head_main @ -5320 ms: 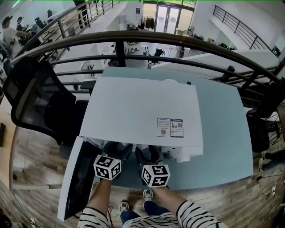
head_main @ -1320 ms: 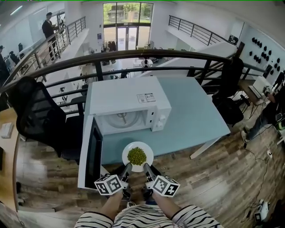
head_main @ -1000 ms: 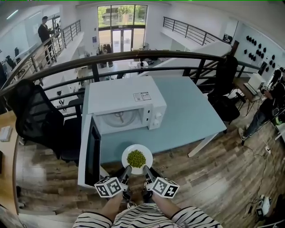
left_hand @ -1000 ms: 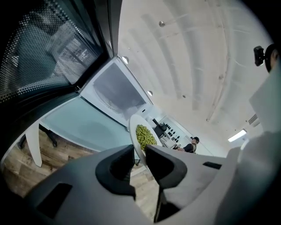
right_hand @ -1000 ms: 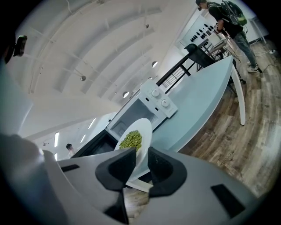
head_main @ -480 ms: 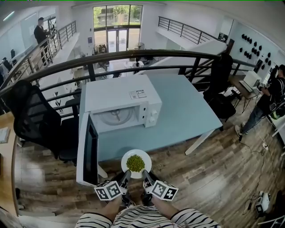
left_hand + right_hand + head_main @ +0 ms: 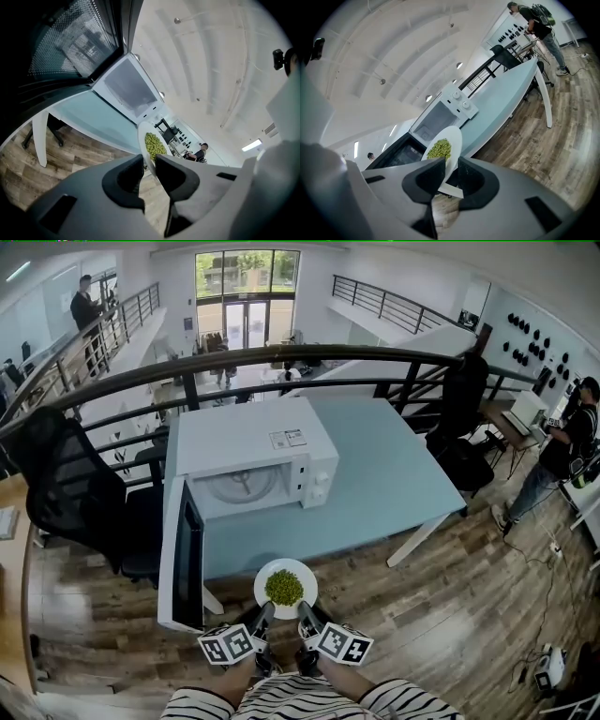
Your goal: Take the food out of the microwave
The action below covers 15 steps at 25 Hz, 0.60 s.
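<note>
Head view: plate of peas [image 7: 285,588] is out of the microwave [image 7: 251,465], held in the air by the tabletop's [image 7: 394,474] front edge, with left tool [image 7: 265,613] and right tool [image 7: 305,611] each clamped on its near rim. Removal looks done. Next: set it down clear of the open door [image 7: 183,568].

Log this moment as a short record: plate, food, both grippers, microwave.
plate: white, outside the microwave, held by its near rim at the front edge of the table
food: heap of small green pieces, likely peas, at the plate's middle
left gripper: shut on the plate's rim
right gripper: shut on the plate's rim, beside the left one
microwave: on the table, door swung open, only the turntable inside
</note>
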{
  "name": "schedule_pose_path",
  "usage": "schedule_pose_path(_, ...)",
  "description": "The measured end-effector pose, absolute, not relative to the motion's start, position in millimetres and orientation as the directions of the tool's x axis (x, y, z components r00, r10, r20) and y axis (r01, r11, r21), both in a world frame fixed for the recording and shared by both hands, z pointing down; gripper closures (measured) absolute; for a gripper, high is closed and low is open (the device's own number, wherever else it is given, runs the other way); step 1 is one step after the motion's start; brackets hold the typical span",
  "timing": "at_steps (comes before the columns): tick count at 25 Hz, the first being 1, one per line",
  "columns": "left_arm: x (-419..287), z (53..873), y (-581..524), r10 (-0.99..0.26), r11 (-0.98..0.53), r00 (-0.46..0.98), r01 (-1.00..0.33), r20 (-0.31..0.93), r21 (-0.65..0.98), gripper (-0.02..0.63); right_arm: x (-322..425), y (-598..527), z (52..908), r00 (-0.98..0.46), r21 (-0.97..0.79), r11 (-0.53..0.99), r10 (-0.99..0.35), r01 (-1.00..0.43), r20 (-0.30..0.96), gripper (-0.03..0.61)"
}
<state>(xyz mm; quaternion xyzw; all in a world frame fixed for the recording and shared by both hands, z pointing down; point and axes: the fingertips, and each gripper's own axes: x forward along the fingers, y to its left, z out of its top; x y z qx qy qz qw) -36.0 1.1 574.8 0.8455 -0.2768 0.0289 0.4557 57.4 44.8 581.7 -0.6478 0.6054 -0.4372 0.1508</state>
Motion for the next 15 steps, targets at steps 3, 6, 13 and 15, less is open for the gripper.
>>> schedule_pose_path(3, -36.0, 572.8, 0.2, -0.444, -0.430, 0.844, -0.496, 0.302, 0.755, 0.522, 57.8, 43.3, 579.4, -0.118, -0.724, -0.217, -0.917, -0.654, 0.382, 0.486)
schedule_pose_path(6, -36.0, 574.8, -3.2, -0.446, -0.426, 0.842, -0.498, 0.304, 0.755, 0.522, 58.1, 39.1, 579.7, -0.123, -0.724, -0.211, -0.918, -0.657, 0.378, 0.486)
schedule_pose_path(13, -37.0, 576.8, -10.8, -0.453, -0.419, 0.838, -0.502, 0.304, 0.757, 0.522, 57.6, 31.0, 582.2, -0.128, -0.723, -0.208, -0.916, -0.659, 0.380, 0.486)
schedule_pose_path(15, -37.3, 577.4, -13.1, -0.454, -0.418, 0.837, -0.502, 0.305, 0.757, 0.523, 57.5, 28.9, 583.0, -0.129, -0.723, -0.207, -0.916, -0.659, 0.380, 0.488)
